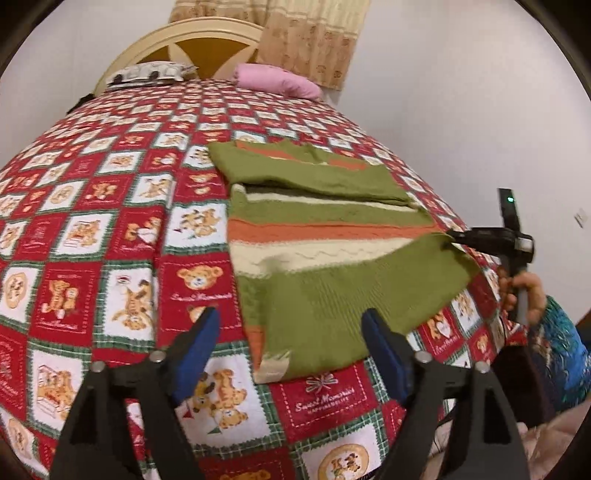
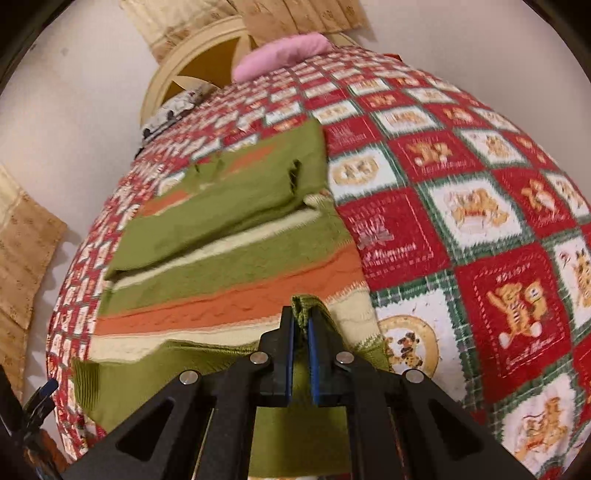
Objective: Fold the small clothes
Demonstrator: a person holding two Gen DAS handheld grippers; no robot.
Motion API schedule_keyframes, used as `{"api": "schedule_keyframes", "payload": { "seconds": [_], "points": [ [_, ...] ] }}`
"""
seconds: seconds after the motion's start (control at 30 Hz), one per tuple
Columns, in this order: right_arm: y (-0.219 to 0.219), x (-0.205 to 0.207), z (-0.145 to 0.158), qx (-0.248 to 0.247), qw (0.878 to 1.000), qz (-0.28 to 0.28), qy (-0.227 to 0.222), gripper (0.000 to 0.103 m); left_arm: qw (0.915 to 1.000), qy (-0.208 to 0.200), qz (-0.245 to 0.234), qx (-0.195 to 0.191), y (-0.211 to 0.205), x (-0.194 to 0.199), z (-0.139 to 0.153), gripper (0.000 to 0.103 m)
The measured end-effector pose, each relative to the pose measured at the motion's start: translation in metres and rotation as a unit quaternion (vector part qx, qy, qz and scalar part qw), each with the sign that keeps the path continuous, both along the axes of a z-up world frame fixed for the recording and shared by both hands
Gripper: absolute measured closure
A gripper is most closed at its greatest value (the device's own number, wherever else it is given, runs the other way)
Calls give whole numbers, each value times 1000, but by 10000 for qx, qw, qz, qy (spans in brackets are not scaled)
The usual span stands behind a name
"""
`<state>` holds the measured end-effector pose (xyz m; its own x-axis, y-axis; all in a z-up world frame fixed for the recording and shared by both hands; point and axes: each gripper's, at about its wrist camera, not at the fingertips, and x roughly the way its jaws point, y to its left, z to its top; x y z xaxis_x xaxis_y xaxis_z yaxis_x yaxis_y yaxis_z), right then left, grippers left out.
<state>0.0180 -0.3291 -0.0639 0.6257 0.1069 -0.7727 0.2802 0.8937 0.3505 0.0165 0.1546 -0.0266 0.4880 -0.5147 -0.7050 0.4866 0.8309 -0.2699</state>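
1. I count one garment: a green sweater (image 1: 325, 236) with orange and cream stripes, lying on the bed toward its near right side. One green part is folded over its upper portion, and a sleeve with an orange and cream cuff points toward the near edge.
2. My right gripper (image 2: 301, 323) is clamped narrow on a bunched green edge of the sweater (image 2: 229, 236); its blue pads press the knit from both sides. In the left wrist view this gripper (image 1: 452, 236) meets the sweater's right edge, with the person's hand (image 1: 524, 291) on its handle.
3. My left gripper (image 1: 290, 332) is spread wide and holds nothing. It hangs over the sweater's near lower part; I cannot tell whether its fingers touch the fabric.
4. The surface is one bedspread (image 1: 92, 229), red, white and green checks with teddy-bear prints.
5. I count two pillows at the far end: one pink pillow (image 1: 277, 81) and one patterned grey-white pillow (image 1: 147, 74).
6. Behind them stands a cream headboard (image 1: 192, 35), then a beige curtain (image 1: 314, 37) and a white wall (image 1: 461, 92).
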Motion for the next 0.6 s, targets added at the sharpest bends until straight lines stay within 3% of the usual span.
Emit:
{"api": "schedule_keyframes", "payload": {
  "seconds": [0.2,0.3,0.43,0.5,0.57,0.6],
  "points": [
    [6,0,2,-220,9997,29,-28,97,9998,202,83,25,-18,19,-21,19],
    [10,-2,2,-328,9994,65,-12,97,9998,123,126,-55,-24,21,-26,25],
    [10,-3,0,-349,9994,67,-12,97,9995,287,93,-102,-33,24,-36,41],
    [11,-3,0,-354,9994,65,-17,97,9992,372,96,-140,-35,24,-41,53],
    [12,-2,0,-372,9993,93,-21,97,9986,516,107,-107,-37,26,-47,81],
    [12,-2,0,-361,9993,112,-40,96,9983,565,144,-60,-38,27,-50,86]
  ]
}}
